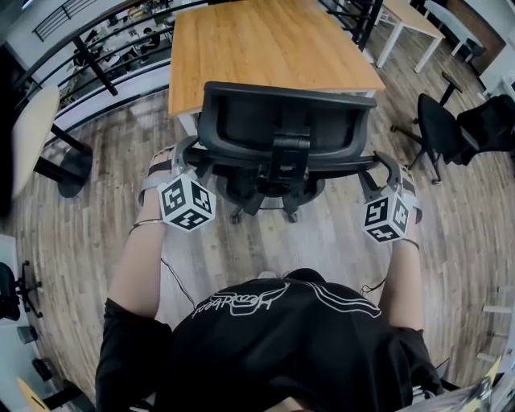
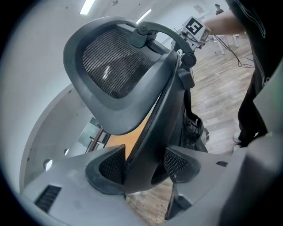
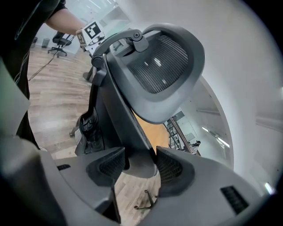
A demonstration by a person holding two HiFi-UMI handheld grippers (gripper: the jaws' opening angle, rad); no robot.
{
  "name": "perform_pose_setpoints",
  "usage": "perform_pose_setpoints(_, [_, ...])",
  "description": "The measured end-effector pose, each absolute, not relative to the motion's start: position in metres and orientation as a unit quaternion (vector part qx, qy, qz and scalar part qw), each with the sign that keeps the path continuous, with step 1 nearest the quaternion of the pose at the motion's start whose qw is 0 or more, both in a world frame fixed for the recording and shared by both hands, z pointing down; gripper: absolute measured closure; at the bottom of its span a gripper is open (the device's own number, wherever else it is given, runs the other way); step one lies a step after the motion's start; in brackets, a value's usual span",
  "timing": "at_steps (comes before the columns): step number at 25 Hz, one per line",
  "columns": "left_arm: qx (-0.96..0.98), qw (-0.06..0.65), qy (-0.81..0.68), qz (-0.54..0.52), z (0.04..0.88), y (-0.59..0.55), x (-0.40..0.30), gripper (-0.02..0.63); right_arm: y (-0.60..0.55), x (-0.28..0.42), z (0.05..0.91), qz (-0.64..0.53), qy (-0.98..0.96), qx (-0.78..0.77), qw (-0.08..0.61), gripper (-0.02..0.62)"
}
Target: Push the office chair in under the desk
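A black mesh office chair stands with its back toward me, facing the wooden desk; its seat is just short of the desk's near edge. My left gripper is shut on the left edge of the chair's backrest. My right gripper is shut on the right edge. In the left gripper view the backrest frame runs down between the jaws of the left gripper, under the headrest. In the right gripper view the frame fills the gap of the right gripper.
Another black chair stands on the wood floor at the right, beside a white-legged desk. A pale table and a railing are at the left. My black-shirted torso fills the bottom.
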State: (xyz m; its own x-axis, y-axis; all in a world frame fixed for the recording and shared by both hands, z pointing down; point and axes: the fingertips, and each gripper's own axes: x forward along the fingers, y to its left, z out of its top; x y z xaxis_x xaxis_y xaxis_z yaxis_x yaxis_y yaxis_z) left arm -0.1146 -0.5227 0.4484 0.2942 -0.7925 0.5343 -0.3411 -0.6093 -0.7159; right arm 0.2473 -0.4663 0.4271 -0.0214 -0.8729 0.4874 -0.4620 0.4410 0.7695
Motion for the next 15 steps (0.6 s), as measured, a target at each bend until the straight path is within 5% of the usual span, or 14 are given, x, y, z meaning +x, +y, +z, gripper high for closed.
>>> perform_pose_setpoints(15, [-0.751,0.218,0.397,-0.481,0.438,-0.608,-0.081,0.357,-0.579,0.284,0.416,-0.220,-0.704,0.460,0.493,0.353])
